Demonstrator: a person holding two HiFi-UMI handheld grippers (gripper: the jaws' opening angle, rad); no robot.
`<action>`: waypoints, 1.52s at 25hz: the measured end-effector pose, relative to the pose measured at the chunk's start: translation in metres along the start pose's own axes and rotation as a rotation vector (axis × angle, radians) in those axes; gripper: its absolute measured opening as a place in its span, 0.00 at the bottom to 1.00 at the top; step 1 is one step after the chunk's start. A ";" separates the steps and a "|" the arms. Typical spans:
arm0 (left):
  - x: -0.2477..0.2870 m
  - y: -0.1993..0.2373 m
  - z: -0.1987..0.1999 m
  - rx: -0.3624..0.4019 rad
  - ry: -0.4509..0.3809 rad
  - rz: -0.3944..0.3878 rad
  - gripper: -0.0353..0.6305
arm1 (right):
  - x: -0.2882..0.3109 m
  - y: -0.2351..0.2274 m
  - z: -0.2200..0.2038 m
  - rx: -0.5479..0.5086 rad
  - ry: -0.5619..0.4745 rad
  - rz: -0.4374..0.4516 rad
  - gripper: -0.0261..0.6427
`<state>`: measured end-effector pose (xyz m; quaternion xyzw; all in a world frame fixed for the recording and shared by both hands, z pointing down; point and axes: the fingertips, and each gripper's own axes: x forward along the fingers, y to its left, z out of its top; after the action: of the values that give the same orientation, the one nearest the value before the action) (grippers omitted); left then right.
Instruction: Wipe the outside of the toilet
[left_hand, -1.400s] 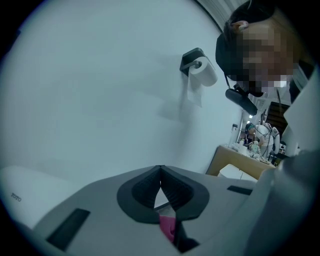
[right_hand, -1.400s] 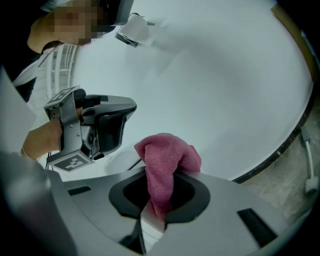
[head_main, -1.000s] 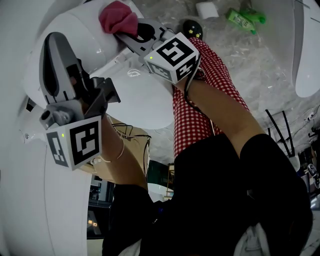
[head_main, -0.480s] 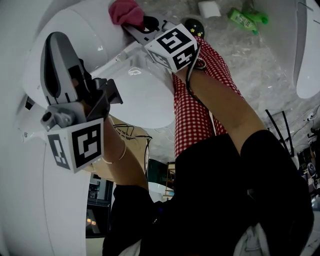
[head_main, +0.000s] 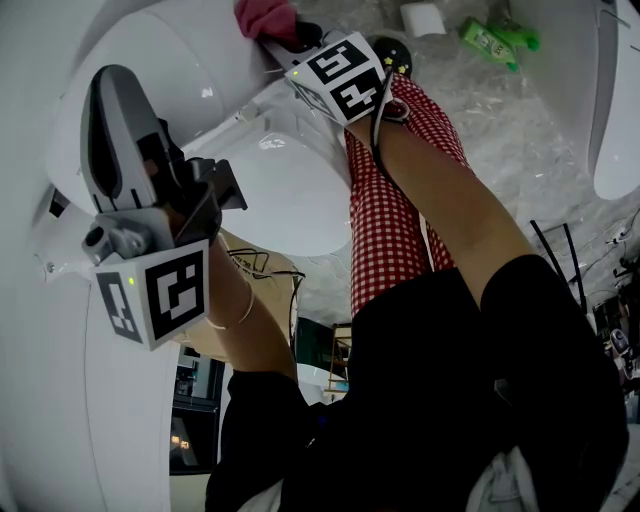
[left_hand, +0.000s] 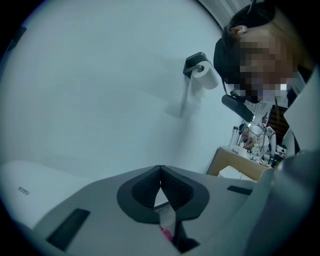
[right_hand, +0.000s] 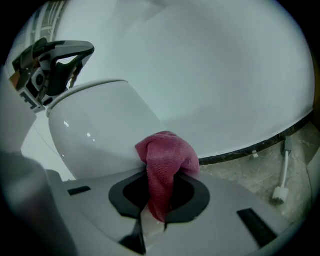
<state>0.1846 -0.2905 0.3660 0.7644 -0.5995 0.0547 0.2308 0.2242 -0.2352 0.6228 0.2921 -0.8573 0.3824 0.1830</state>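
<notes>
The white toilet (head_main: 190, 70) fills the upper left of the head view, with its closed lid (head_main: 295, 195) below. My right gripper (head_main: 288, 38) is shut on a pink cloth (head_main: 262, 15), which is pressed against the toilet's outer side. In the right gripper view the cloth (right_hand: 167, 155) bunches between the jaws against the curved white bowl (right_hand: 100, 130). My left gripper (head_main: 112, 90) hovers over the toilet's near side, shut with nothing in it. In the left gripper view its fingertips (left_hand: 160, 169) meet in front of the white wall, and the tank (left_hand: 30, 185) shows low at the left.
A green bottle (head_main: 490, 38) and a white roll (head_main: 420, 18) lie on the marbled floor. The person's red checked trouser leg (head_main: 395, 230) stands beside the bowl. A toilet-paper holder (left_hand: 202, 72) hangs on the wall. A cable with a plug (right_hand: 281, 180) lies on the floor.
My right gripper has slid the pink cloth farther along the toilet's side, toward the top of the head view. The left gripper has stayed in place.
</notes>
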 end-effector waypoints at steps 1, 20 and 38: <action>0.000 0.000 0.000 0.000 0.000 -0.001 0.06 | 0.002 -0.001 -0.002 -0.002 0.014 -0.004 0.15; -0.003 0.002 0.002 -0.012 -0.004 0.011 0.06 | 0.021 -0.024 -0.035 -0.040 0.203 -0.042 0.15; -0.030 -0.011 0.039 0.034 -0.083 0.038 0.06 | -0.062 0.005 0.113 0.084 -0.268 0.065 0.15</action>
<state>0.1787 -0.2782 0.3175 0.7584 -0.6219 0.0375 0.1914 0.2584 -0.2960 0.5147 0.3203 -0.8662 0.3813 0.0422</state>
